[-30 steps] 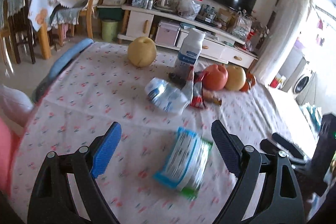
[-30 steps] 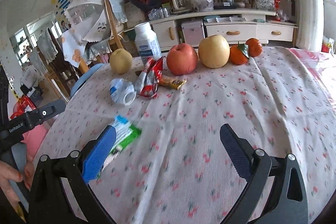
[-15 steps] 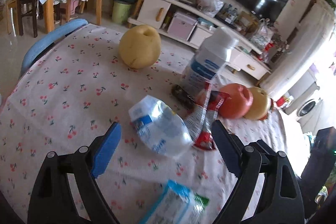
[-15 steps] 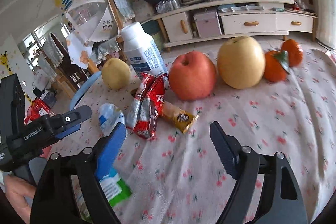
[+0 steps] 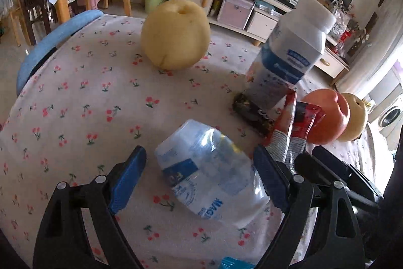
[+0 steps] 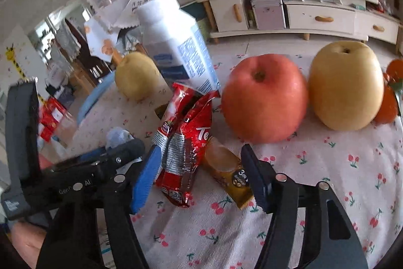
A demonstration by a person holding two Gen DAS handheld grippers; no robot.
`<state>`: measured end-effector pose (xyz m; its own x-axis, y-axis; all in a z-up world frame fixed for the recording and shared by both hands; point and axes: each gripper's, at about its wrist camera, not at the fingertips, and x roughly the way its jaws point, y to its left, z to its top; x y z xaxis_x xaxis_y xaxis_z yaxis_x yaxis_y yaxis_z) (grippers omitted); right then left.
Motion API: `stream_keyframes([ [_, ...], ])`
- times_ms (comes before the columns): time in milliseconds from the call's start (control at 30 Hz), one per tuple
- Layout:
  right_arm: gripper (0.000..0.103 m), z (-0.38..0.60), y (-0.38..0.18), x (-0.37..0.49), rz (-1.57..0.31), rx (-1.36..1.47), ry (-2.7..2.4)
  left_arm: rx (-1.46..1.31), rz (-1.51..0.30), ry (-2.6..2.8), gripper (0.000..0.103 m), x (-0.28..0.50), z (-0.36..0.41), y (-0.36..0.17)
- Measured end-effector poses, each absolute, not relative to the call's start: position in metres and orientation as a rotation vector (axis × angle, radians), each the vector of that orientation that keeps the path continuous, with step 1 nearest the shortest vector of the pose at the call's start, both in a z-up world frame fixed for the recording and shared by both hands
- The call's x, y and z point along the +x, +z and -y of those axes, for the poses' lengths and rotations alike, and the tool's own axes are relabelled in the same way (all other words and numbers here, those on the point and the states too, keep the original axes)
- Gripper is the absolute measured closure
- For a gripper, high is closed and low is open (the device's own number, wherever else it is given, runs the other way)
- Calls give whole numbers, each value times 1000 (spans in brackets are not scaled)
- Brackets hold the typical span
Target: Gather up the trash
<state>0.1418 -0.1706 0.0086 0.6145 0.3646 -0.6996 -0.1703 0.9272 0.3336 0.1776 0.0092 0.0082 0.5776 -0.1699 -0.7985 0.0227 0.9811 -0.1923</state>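
Note:
A crushed clear plastic bottle [image 5: 209,168] with a blue label lies on the cherry-print tablecloth [image 5: 75,105]. My left gripper [image 5: 199,180] straddles it, jaws closing slightly, and its left pad stands clear of the bottle. In the right wrist view a crumpled red wrapper [image 6: 181,150] and a gold sachet [image 6: 226,173] lie between the fingers of my right gripper [image 6: 200,179]. Those jaws are closing, and the pads are close beside the wrappers without squeezing them. A dark sachet [image 5: 252,112] lies by the white bottle. A blue-green packet [image 5: 234,264] peeks in at the bottom edge.
A white bottle [image 6: 173,49] stands upright just behind the wrappers. A yellow pear [image 5: 176,34] sits at the back left. A red apple [image 6: 264,97], a second pear [image 6: 347,85] and an orange [image 6: 388,105] line up on the right. Chairs and a cabinet stand beyond the table.
Both grippers moved forward and down over the table. The crushed bottle now lies between the left jaws, the blue-green packet slipped below. The right jaws narrowed around the red wrapper and gold sachet.

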Motion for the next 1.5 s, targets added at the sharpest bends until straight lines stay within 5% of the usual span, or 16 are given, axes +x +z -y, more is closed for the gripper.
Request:
stream_keyframes([
  [500, 65, 143, 11, 128, -905, 151, 411, -30, -952, -156, 33, 146, -16, 7],
  [1500, 68, 183, 15, -89, -968, 186, 294, 56, -908, -437, 42, -21, -56, 13],
])
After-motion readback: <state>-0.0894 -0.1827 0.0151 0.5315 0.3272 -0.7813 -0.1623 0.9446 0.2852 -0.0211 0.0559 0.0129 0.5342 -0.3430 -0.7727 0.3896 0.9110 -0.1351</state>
